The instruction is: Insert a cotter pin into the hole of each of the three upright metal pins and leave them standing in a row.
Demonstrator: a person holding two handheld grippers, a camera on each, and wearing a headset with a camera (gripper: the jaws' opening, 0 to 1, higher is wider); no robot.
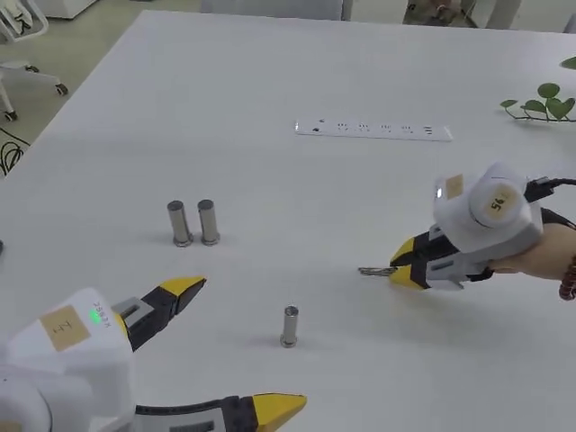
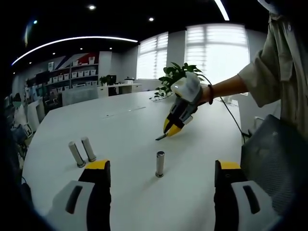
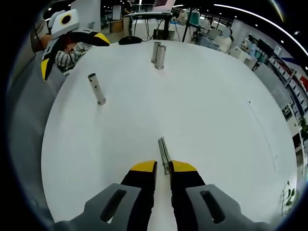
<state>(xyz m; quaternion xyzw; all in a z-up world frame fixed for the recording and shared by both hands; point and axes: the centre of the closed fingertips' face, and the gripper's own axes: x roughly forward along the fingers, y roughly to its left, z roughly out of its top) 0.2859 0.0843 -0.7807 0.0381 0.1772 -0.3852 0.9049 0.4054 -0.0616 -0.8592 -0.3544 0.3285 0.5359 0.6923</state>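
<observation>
Two upright metal pins (image 1: pixel 180 222) (image 1: pixel 208 221) stand side by side at the table's left. A third pin (image 1: pixel 289 326) stands alone, nearer me; in the left gripper view this pin (image 2: pixel 160 163) rises ahead between the wide-apart jaws. My left gripper (image 1: pixel 232 346) is open and holds nothing. My right gripper (image 1: pixel 409 261) is low over the table at the right, shut on a cotter pin (image 1: pixel 373 270) that points left toward the lone pin. In the right gripper view the cotter pin (image 3: pixel 164 151) sticks out from between the yellow fingertips (image 3: pixel 144 168).
A white power strip (image 1: pixel 373 130) lies at the middle back of the white table (image 1: pixel 360 198). Green plant leaves (image 1: pixel 540 103) reach in at the far right. An office chair (image 1: pixel 22 54) stands off the table's left edge.
</observation>
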